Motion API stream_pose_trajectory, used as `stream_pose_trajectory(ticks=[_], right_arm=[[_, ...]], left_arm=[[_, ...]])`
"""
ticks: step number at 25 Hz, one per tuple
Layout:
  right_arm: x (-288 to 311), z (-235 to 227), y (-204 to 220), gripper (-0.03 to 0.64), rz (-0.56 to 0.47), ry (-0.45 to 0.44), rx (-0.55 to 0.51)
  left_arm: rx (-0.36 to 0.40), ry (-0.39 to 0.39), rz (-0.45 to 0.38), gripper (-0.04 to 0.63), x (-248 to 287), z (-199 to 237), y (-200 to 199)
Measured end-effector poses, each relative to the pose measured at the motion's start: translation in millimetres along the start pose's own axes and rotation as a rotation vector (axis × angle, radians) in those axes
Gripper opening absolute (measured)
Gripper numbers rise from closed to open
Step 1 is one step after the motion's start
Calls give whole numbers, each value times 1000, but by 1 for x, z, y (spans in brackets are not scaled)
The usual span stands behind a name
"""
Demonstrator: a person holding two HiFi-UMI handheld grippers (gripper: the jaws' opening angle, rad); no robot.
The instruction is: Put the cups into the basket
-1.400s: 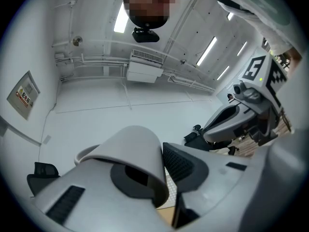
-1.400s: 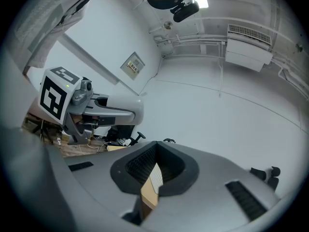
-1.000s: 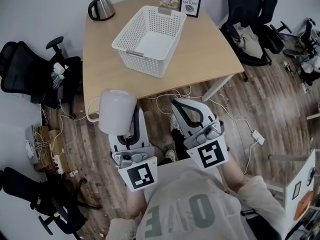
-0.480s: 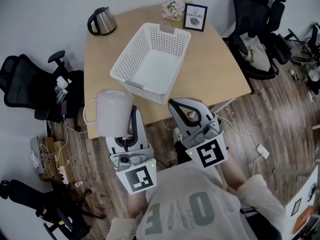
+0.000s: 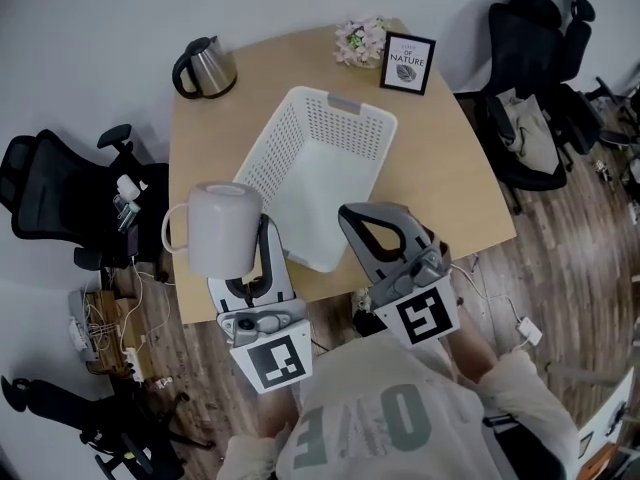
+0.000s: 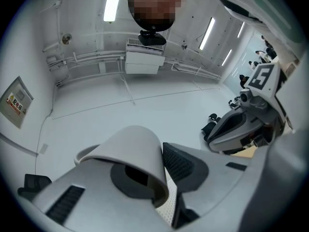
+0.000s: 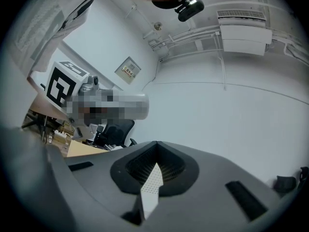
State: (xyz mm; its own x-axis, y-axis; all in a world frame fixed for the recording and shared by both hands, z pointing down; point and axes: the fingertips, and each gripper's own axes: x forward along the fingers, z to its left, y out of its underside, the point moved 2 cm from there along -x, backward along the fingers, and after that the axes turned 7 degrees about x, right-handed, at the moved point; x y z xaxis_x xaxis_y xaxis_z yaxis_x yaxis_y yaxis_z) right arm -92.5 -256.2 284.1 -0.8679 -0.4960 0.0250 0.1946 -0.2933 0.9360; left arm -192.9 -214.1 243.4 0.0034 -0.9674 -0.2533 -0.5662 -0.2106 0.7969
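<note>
A white cup (image 5: 225, 226) with its handle to the left is held bottom-up, my left gripper (image 5: 258, 258) shut on its wall. The cup hangs over the table's near left edge, just left of the white mesh basket (image 5: 262, 143). In the left gripper view the cup (image 6: 130, 151) covers the left jaw and the right pad presses its outside; the left gripper (image 6: 161, 153) points a little upward. My right gripper (image 5: 360, 216) is shut on nothing above the basket's near corner. In the right gripper view, basket mesh (image 7: 150, 187) shows through the slit of the right gripper (image 7: 155, 161).
On the wooden table (image 5: 440, 168), a steel kettle (image 5: 205, 66) stands at the far left, flowers (image 5: 360, 40) and a framed card (image 5: 407, 63) at the far edge. Black office chairs (image 5: 55, 183) (image 5: 530, 38) flank the table. Cables lie on the floor (image 5: 100, 318).
Both grippers have moved forward from over the floor to the table's near edge, the left one carrying the cup. The basket now lies right in front of them.
</note>
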Motion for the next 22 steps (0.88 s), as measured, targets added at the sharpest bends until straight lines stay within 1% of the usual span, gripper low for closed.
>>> stream_pose_trajectory(ticks=[4, 8, 14, 17, 22], right_arm=[[16, -30, 8, -3, -18, -18, 9], [33, -53, 14, -3, -51, -35, 43], [56, -71, 21, -3, -84, -38, 116], [59, -75, 24, -3, -91, -35, 157], [65, -85, 26, -3, -96, 7, 119]], left_arm=[[-30, 44, 33, 74, 38, -8, 13], [-6, 39, 75, 74, 61, -15, 21], [19, 22, 84, 74, 79, -7, 21], [18, 25, 86, 74, 88, -6, 21], [37, 42, 40, 74, 106, -6, 15]])
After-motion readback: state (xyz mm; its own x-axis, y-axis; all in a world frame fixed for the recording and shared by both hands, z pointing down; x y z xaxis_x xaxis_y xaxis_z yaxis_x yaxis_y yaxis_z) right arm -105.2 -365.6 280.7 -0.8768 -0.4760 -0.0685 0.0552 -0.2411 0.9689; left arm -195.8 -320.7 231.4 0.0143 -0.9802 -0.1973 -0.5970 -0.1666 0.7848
